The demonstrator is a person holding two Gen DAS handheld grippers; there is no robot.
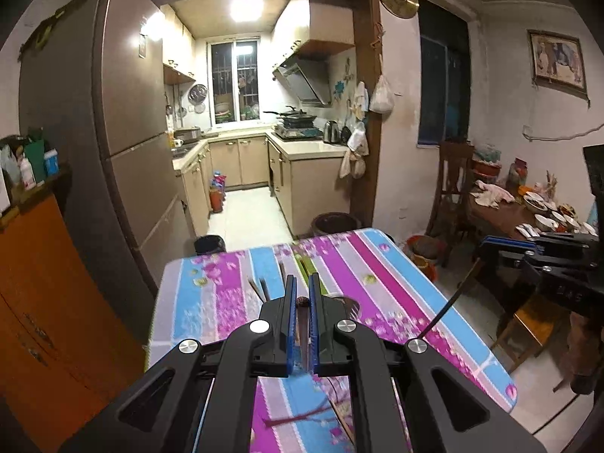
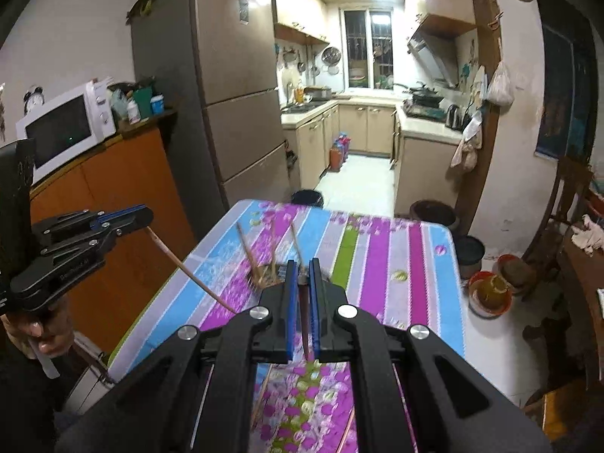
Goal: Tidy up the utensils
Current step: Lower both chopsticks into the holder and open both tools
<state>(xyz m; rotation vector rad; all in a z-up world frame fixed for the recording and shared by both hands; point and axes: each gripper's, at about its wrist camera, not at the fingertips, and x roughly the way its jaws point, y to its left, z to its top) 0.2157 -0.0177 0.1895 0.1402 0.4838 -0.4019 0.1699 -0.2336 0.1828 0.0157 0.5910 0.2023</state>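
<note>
My left gripper is shut on a brown chopstick and holds it above the striped table. It also shows in the right wrist view, where the chopstick slants down toward the table. My right gripper is shut on a dark chopstick. It also shows at the right of the left wrist view, with a thin dark stick hanging below. Loose chopsticks and a metal utensil lie on the cloth ahead.
The table's far edge meets dark bins and a brown pot. An orange cabinet with a microwave stands left. A wooden chair and a cluttered side table with bowls stand right.
</note>
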